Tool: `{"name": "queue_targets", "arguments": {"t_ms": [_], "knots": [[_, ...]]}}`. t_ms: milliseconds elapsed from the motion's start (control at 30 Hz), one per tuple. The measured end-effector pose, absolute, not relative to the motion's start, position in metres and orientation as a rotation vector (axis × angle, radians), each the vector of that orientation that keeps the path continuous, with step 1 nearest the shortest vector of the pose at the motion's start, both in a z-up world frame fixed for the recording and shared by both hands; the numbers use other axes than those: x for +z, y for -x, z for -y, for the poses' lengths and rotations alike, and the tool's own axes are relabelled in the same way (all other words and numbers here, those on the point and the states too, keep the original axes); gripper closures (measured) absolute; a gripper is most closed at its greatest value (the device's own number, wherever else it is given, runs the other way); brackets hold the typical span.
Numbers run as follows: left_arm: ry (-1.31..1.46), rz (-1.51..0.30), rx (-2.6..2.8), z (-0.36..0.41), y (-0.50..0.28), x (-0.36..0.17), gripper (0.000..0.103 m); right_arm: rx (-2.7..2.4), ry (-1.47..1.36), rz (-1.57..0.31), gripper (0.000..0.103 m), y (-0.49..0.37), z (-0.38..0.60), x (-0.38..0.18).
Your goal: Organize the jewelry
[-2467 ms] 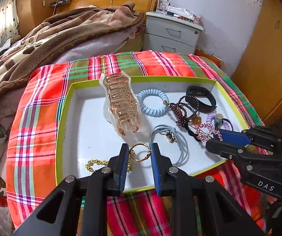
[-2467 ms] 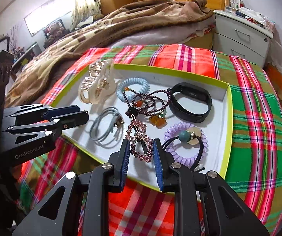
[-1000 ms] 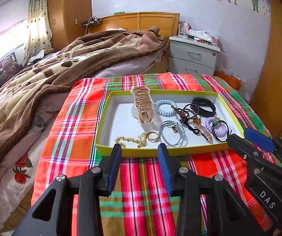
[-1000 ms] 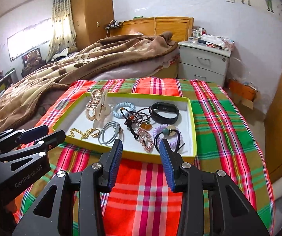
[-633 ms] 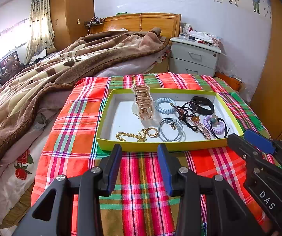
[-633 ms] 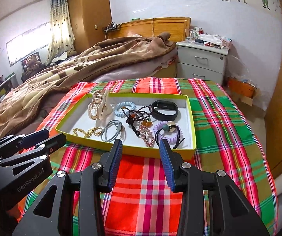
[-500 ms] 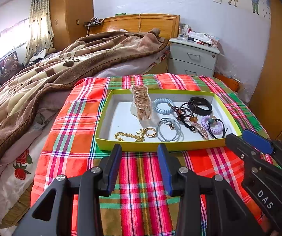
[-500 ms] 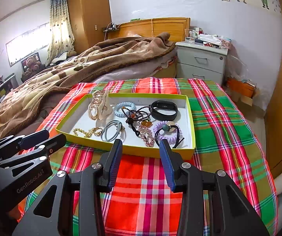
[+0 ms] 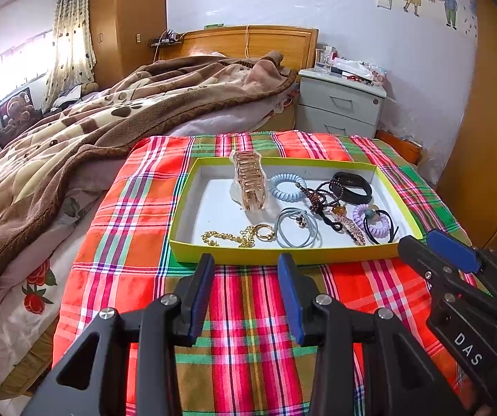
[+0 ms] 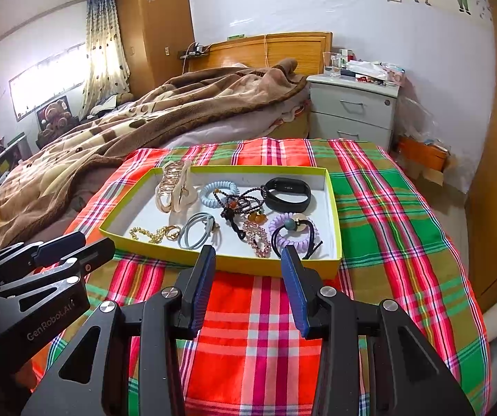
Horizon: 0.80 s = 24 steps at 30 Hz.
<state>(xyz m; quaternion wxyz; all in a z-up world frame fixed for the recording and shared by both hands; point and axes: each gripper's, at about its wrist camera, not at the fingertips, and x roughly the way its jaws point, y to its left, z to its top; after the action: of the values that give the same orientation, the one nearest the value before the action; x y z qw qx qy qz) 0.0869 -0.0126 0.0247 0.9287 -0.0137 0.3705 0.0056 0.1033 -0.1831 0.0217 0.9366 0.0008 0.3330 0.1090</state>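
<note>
A yellow-green tray (image 9: 283,254) (image 10: 165,250) sits on a plaid cloth and holds several pieces: a gold chain with ring (image 9: 238,237) (image 10: 154,233), a rose-gold hair claw (image 9: 248,183) (image 10: 174,189), a blue coil tie (image 9: 284,187), a grey hair tie (image 9: 295,232), a beaded bracelet (image 9: 321,197), a black band (image 9: 350,187) (image 10: 288,194), a pink clip (image 9: 350,223) and a purple coil tie (image 9: 374,220) (image 10: 291,230). My left gripper (image 9: 245,261) and right gripper (image 10: 247,253) are both open and empty, held back from the tray's near rim.
A plaid cloth (image 9: 248,312) covers the table. A bed with a brown blanket (image 9: 109,111) lies to the left. A grey nightstand (image 9: 342,104) stands behind the table. A wooden wardrobe (image 9: 490,121) is on the right.
Both grippers have let go of the jewelry, opened wide and pulled back and up from the tray. The gold chain and the pink clip lie in the tray.
</note>
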Motion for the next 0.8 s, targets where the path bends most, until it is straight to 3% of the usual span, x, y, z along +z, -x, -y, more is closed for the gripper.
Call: {"name": "queue_targets", "arguments": {"t_ms": [800], "knots": [[0.030,-0.762,0.013,0.0149,-0.0840,0.0262,0.063,0.221,-0.013,-0.674,0.063,-0.1014,0.1827,0.0240]]}}
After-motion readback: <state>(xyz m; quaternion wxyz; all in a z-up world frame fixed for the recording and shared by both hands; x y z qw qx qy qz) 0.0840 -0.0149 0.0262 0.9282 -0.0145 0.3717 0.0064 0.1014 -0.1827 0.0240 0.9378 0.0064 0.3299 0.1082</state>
